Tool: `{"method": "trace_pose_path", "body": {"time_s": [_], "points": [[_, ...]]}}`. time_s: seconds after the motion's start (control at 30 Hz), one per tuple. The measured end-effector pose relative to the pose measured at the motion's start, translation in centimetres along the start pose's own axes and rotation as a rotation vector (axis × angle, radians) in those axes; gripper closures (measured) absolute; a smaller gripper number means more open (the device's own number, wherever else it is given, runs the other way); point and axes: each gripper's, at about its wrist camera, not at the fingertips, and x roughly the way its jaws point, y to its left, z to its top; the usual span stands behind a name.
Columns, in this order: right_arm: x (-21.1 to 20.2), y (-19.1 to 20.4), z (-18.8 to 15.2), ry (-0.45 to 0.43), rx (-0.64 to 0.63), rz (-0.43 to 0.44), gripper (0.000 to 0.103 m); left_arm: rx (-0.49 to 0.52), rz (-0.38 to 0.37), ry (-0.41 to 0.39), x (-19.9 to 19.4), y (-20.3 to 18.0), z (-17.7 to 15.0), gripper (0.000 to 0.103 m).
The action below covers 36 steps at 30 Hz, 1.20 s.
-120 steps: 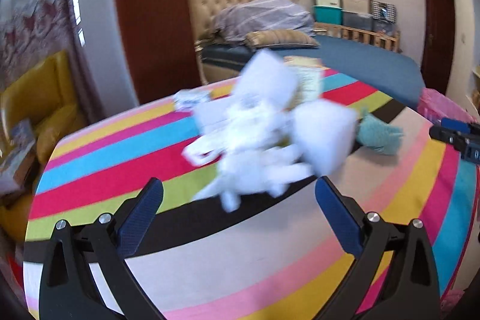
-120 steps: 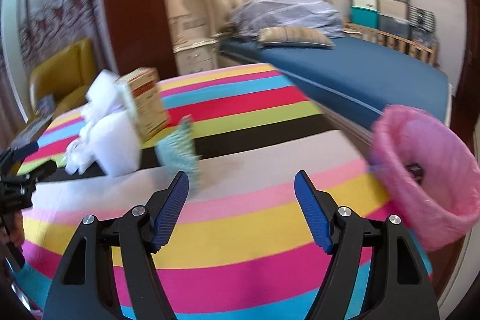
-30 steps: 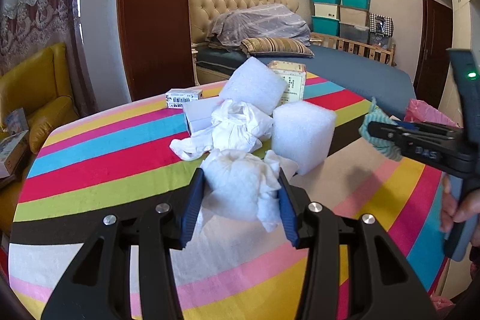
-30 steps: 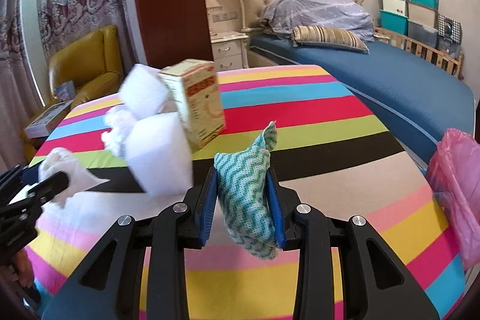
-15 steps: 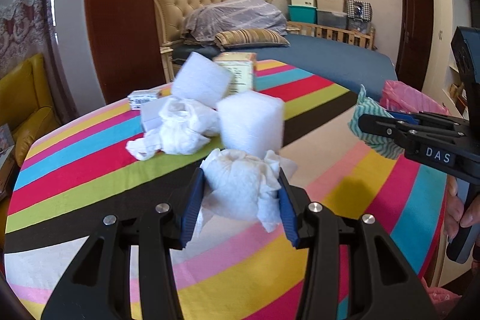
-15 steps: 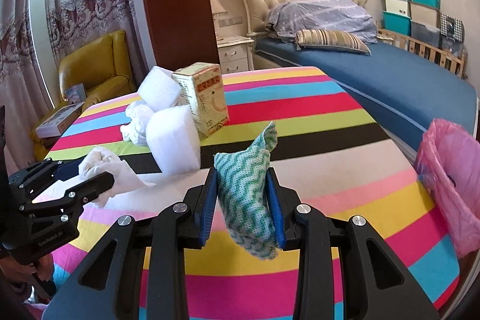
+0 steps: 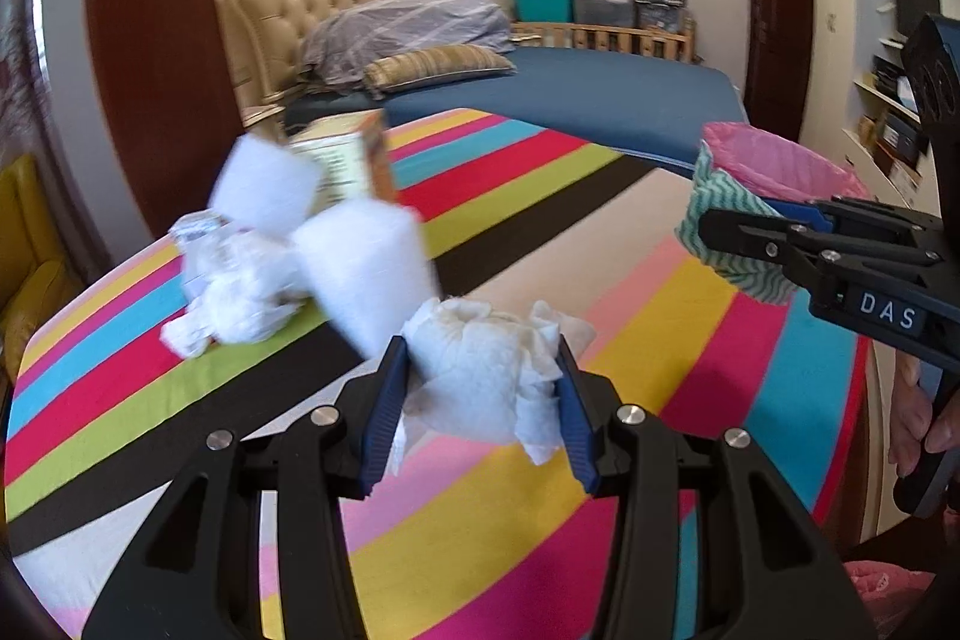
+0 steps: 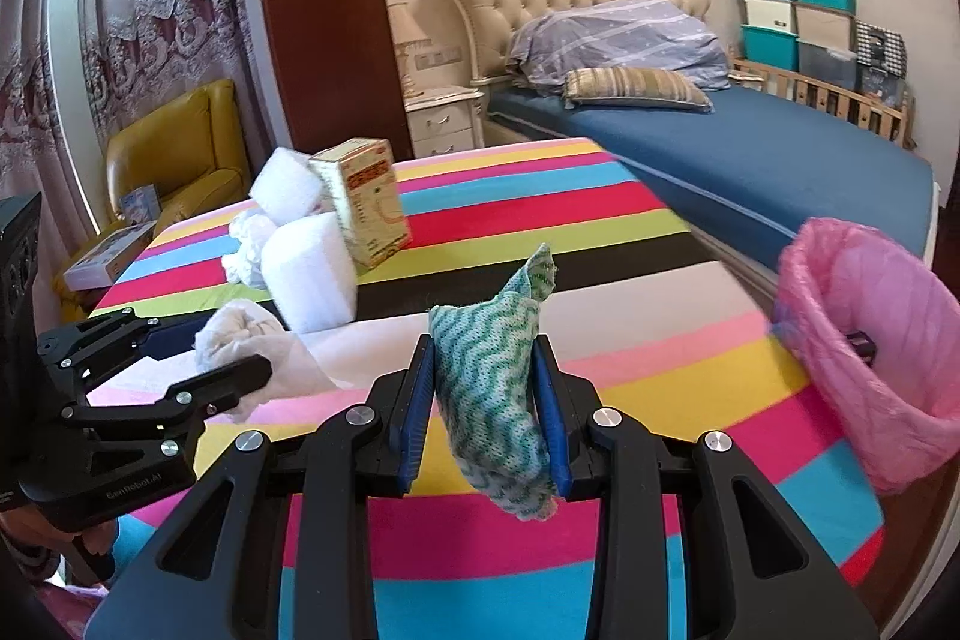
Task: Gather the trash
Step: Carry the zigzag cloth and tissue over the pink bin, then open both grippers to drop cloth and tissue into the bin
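My left gripper (image 7: 477,370) is shut on a crumpled white tissue wad (image 7: 480,370) and holds it above the striped table (image 7: 690,340); it also shows in the right wrist view (image 8: 240,340). My right gripper (image 8: 483,370) is shut on a green-and-white wavy cloth (image 8: 492,370), also seen in the left wrist view (image 7: 732,232). A pink-lined trash bin (image 8: 870,340) stands at the table's right edge, close to the right gripper; the left wrist view shows it too (image 7: 786,166).
On the far table lie white foam blocks (image 7: 366,268), more crumpled tissue (image 7: 234,298) and an orange carton (image 8: 366,202). A bed (image 8: 750,148) lies behind the table, a yellow armchair (image 8: 174,148) at the left.
Both grippers have carried their loads to the right, towards the pink bin, which is now larger and nearer in both views. Four seconds ago both were open and empty.
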Motion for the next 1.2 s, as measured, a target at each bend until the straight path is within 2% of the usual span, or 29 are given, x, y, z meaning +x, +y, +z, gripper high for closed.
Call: {"method": "trace_pose_path", "body": {"time_s": [0.53, 0.83, 1.2], "points": [[-4.7, -10.8, 0.3, -0.098, 0.141, -0.223, 0.071, 0.078, -0.222, -0.007, 5.2, -8.1, 6.9, 0.057], [-6.7, -17.6, 0.8, -0.128, 0.196, -0.368, 0.071, 0.084, -0.371, -0.005, 9.6, -14.5, 13.2, 0.055], [-5.7, -24.7, 1.5, -0.106, 0.25, -0.427, 0.07, 0.073, -0.476, -0.012, 14.4, -21.7, 19.0, 0.054]]}}
